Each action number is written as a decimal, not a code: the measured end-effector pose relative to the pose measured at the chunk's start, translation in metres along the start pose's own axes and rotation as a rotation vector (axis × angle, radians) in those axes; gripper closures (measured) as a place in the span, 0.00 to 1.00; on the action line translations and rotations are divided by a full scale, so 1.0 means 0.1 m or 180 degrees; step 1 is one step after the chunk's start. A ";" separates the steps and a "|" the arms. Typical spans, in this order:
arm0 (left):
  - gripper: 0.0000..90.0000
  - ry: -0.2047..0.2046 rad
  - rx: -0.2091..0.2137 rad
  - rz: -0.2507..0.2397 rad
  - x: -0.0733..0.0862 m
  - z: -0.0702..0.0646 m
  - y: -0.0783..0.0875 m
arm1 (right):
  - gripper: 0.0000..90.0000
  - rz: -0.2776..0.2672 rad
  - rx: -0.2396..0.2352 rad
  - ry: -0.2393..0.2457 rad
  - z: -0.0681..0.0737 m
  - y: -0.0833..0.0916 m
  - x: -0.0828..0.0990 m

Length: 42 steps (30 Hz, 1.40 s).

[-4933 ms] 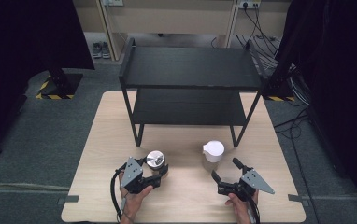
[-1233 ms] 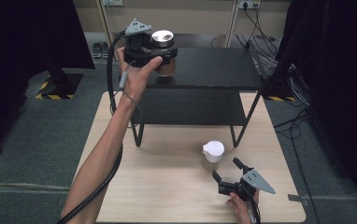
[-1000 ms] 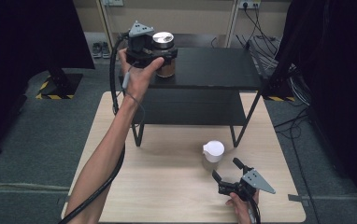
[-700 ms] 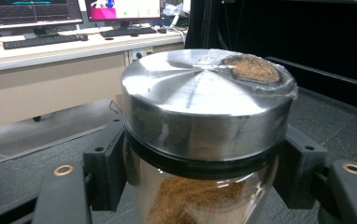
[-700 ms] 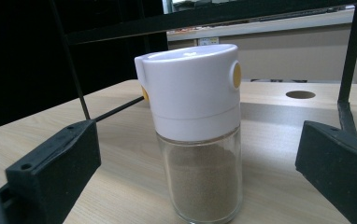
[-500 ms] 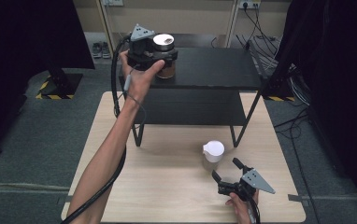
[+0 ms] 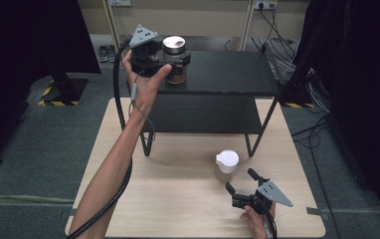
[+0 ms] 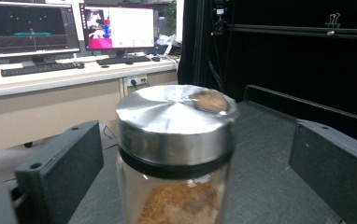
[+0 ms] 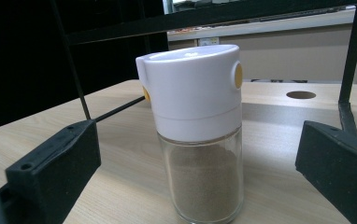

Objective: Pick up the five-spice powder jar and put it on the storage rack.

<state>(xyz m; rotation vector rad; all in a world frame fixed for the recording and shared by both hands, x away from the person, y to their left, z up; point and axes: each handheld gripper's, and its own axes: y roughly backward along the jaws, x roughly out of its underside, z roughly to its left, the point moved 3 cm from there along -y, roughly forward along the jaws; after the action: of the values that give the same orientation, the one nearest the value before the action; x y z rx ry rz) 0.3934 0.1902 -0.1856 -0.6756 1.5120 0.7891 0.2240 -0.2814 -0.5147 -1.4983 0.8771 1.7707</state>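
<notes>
Jar (image 7: 174, 59) set on rack (image 7: 228, 74) top, far left; left gripper (image 7: 174, 59) jaws just opening, released. Next: withdraw clear. Right gripper (image 7: 240, 185) open before shaker (image 7: 227, 167).

Monitors (image 8: 74, 28), keyboard (image 8: 39, 68) on desk

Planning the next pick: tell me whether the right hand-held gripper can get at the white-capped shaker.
Probably yes: the right hand-held gripper sits open just short of the white-capped shaker, jaws aimed at it, bare table between.
</notes>
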 end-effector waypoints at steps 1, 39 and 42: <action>0.02 0.0007 0.0004 -0.0014 0.01 -0.01 0.02 | 0.00 -0.0001 0.0002 -0.0001 0.00 0.00 0.00; 0.02 -0.0124 0.0445 -0.0293 0.80 -0.36 0.64 | 0.00 -0.0003 -0.0010 0.0015 0.01 0.00 0.00; 0.02 -0.0132 0.0442 -0.0298 0.87 -0.37 0.65 | 0.00 -0.0004 -0.0012 0.0020 0.01 0.00 0.00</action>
<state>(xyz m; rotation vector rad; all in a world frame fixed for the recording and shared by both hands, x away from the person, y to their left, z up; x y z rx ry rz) 0.3117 0.2018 -0.2656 -0.6180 1.4719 0.6177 0.2239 -0.2807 -0.5148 -1.5074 0.8764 1.7686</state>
